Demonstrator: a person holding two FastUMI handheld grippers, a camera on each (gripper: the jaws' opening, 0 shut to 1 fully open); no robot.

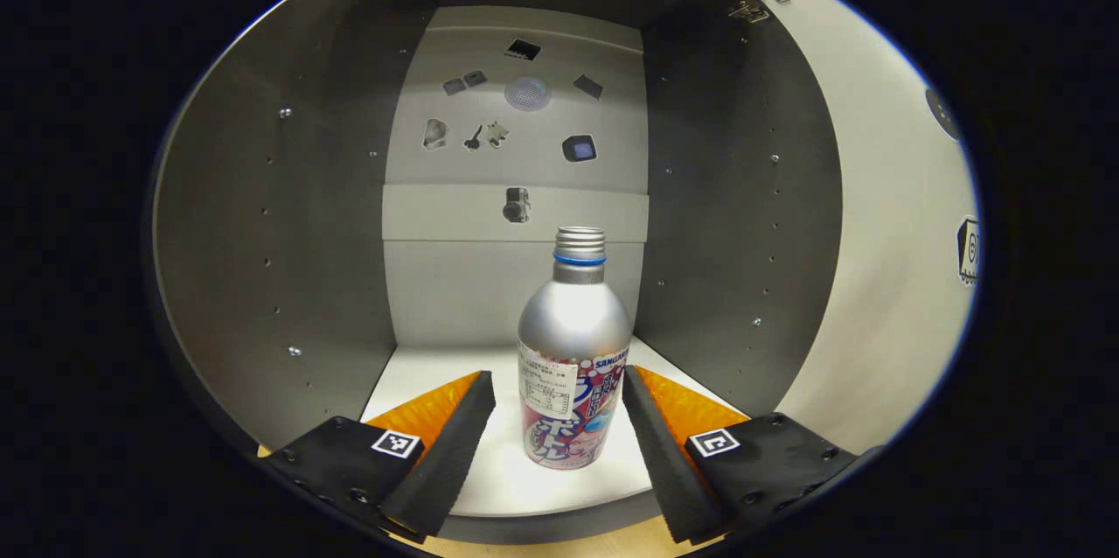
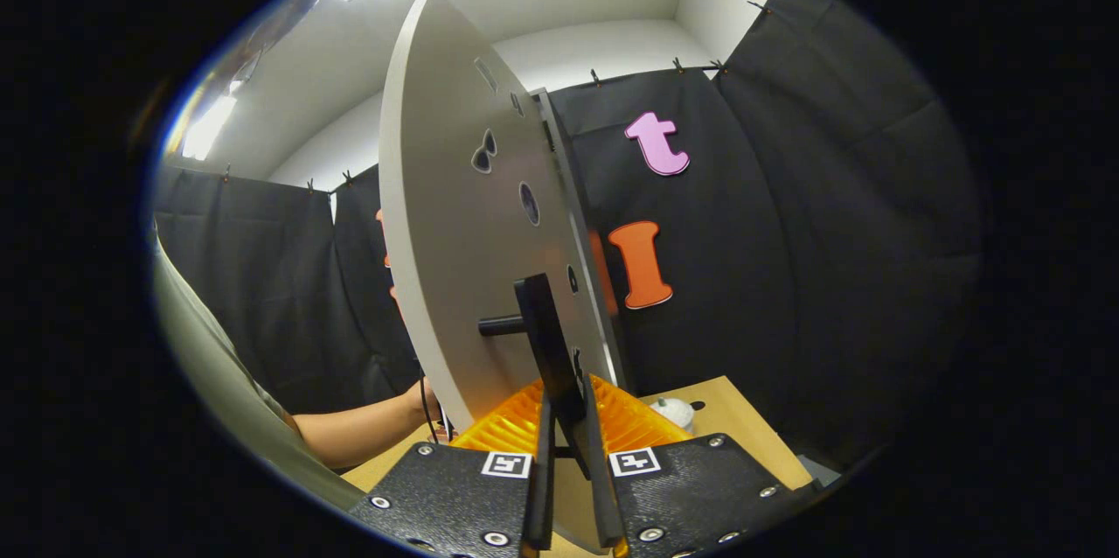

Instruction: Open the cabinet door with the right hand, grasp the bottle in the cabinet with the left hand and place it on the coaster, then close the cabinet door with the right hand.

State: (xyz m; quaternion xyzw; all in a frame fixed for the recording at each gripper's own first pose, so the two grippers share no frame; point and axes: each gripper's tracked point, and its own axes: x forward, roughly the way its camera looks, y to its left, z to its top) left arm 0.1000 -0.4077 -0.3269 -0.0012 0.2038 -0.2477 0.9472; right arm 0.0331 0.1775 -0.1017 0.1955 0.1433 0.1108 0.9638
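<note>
A silver bottle (image 1: pixel 573 348) with a printed label and a blue neck ring stands upright on the white floor of the cabinet (image 1: pixel 489 278). My left gripper (image 1: pixel 558 396) is open, its two fingers (image 1: pixel 455 444) on either side of the bottle's lower half with a gap on both sides. The cabinet door (image 1: pixel 883 217) is swung open at the right of the left gripper view. In the right gripper view the door (image 2: pixel 455 261) is seen nearly edge-on, and my right gripper (image 2: pixel 566 418) is shut on its black handle (image 2: pixel 546 348).
Small stickers dot the cabinet's back panel (image 1: pixel 516 147). A person's forearm (image 2: pixel 367 431) reaches in behind the door at the lower left. The wooden tabletop (image 2: pixel 726 427) lies below the door, with a small white object (image 2: pixel 673 409) on it.
</note>
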